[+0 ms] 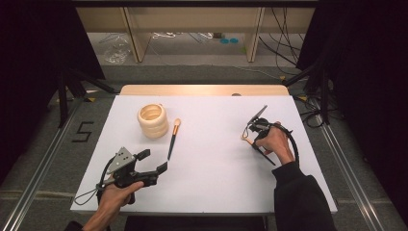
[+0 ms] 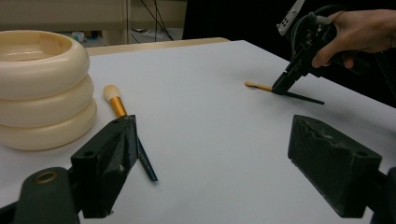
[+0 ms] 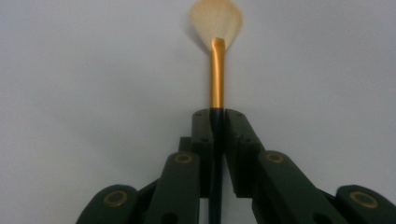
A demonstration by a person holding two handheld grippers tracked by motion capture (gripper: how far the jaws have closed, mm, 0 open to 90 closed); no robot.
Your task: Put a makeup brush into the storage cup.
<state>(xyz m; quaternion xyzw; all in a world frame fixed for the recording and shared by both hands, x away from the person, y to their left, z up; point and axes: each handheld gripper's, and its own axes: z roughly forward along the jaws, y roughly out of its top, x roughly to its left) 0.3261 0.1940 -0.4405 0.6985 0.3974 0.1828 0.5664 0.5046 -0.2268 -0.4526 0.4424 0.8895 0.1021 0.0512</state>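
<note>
Looking down from the high view: right gripper (image 1: pixel 251 136) sits low on the white table (image 1: pixel 216 183), jaws pinched on a slim makeup brush with gold ferrule and black handle (image 1: pixel 262 154); the handle trails out behind the tool toward the person's sleeve. Left gripper (image 1: pixel 155 161) hangs with jaws spread, holding nothing. Just ahead of its forward jaw lies a second black-handled brush with a pale round tip (image 1: pixel 172 137), and beyond that a cream holder shaped like three stacked rings (image 1: pixel 153 121).

Left gripper view: both jaws wide apart, the second brush (image 2: pixel 122 122) running under the left one, the cream holder (image 2: pixel 44 88) just past it. Risk: closing or advancing from here looks likely to knock the brush aside rather than grasp it, since it isn't between the jaws. Nudging it into the holder is possible.

Right gripper view: jaws pressed together on the black handle right behind the gold ferrule, fanned bristles (image 3: pixel 215 21) straight ahead of the tool. The grip is narrow on a thin round shaft, so my guess is it pivots or slips when lifted, with the long handle behind acting as a lever. Bristles look near or touching the table; dragging would splay them.
</note>
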